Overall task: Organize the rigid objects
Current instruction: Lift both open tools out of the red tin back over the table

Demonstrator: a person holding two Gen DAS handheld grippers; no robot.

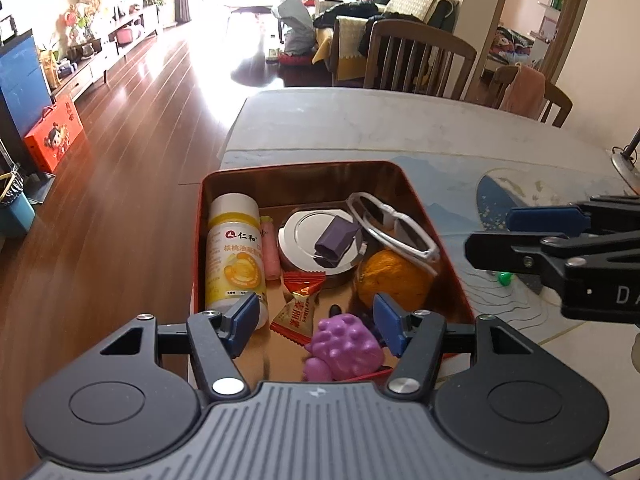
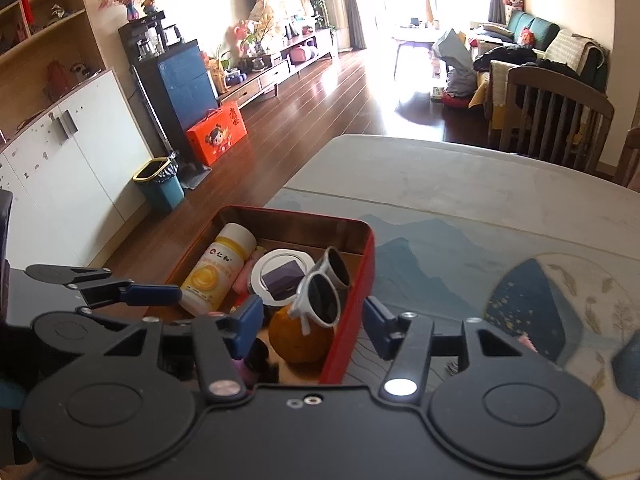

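Note:
A red tin box point(image 1: 304, 168) point(image 2: 362, 276) sits on the table by its left edge. Inside lie a yellow-and-white bottle point(image 1: 236, 252) point(image 2: 216, 276), a round silver tin point(image 1: 300, 236) with a small purple box point(image 1: 334, 242) on it, white sunglasses point(image 1: 392, 224) point(image 2: 324, 292), an orange point(image 1: 392, 280) point(image 2: 298, 340), red candy wrappers point(image 1: 296, 312) and a purple bumpy toy point(image 1: 344, 348). My left gripper point(image 1: 314, 312) hangs open over the box's near end, above the toy, pads touching nothing. My right gripper point(image 2: 312, 312) point(image 1: 492, 232) is open astride the box's right wall, gripping nothing.
A patterned mat point(image 2: 520, 264) covers the table to the right of the box. A small green thing point(image 1: 505, 278) lies on it below the right gripper. Wooden chairs point(image 1: 416, 60) stand along the far side. A bin point(image 2: 160, 184) stands on the floor at left.

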